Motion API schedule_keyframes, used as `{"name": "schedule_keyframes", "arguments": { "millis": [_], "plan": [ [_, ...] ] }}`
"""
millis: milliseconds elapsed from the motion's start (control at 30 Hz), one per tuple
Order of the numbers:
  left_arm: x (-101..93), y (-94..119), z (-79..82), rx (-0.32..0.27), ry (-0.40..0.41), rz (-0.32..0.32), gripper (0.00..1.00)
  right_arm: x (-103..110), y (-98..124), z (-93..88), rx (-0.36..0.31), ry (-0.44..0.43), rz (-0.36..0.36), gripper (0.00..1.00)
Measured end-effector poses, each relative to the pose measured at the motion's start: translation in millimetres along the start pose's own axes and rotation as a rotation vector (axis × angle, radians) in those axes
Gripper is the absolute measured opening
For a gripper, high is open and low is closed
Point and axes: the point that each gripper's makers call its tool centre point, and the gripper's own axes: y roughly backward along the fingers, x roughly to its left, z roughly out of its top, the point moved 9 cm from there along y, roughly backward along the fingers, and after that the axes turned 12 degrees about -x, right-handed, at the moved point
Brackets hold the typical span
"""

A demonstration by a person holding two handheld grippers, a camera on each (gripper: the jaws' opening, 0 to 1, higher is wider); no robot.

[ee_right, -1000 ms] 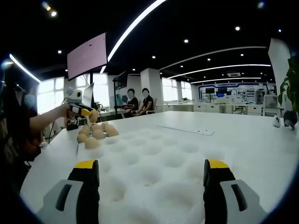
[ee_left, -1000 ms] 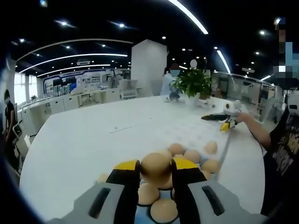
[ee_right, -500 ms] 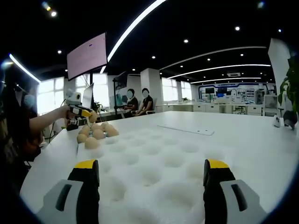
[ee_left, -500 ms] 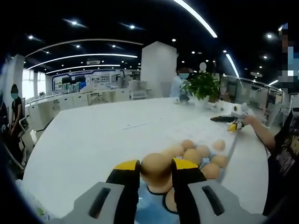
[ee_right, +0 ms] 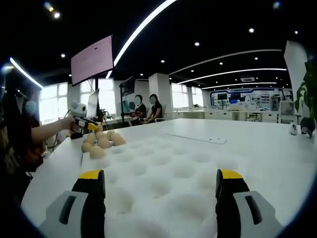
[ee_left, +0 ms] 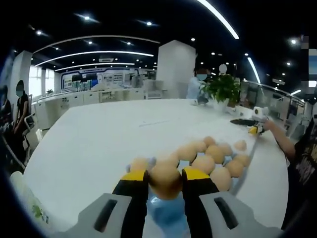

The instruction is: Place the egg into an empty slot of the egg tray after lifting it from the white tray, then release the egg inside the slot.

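Left gripper (ee_left: 165,181) has its yellow-tipped jaws closed narrow on a tan egg (ee_left: 165,179), which sits pinched between the pads and clear of the others. Just beyond it lies a cluster of eggs (ee_left: 213,156) resting on something pale blue (ee_left: 167,213) that shows below the jaws; whether that is the white tray or its lining I cannot tell. Past the cluster the white egg tray (ee_right: 163,178) runs off toward the far edge of the round table (ee_left: 89,144).

Right gripper (ee_right: 161,191) stands wide open and holds nothing, its jaws spread over the dimpled tray surface.

The likeliest trouble, as I judge it, is the egg slipping: it is smooth and rounded, held only by two pads, and any tilt or jolt on the way over could let it roll out and drop among the others, perhaps cracking one. Squeezing harder to prevent that could break the shell. Lowering it off-centre, onto a ridge between slots rather than into a hollow, could leave it to roll away once let go.

The left gripper view shows the grip itself and how close the neighbouring eggs crowd it. The right gripper view shows the rows of empty slots (ee_right: 185,171), the eggs bunched at the tray's far left corner, and the left gripper held by a hand (ee_right: 69,124) above them.
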Motion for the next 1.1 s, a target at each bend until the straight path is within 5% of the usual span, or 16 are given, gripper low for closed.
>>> {"name": "schedule_keyframes", "arguments": {
  "millis": [533, 1100],
  "plan": [
    [8.0, -8, -17.6, 0.074, 0.01, 0.024, 0.26, -1, -1, -0.2, -0.001, -0.001, 0.0, 0.96],
    [1.2, -5, -6.1, 0.03, 0.029, 0.017, 0.31, -1, -2, -0.8, 0.0, 0.0, -0.001, 0.96]
  ]
}}
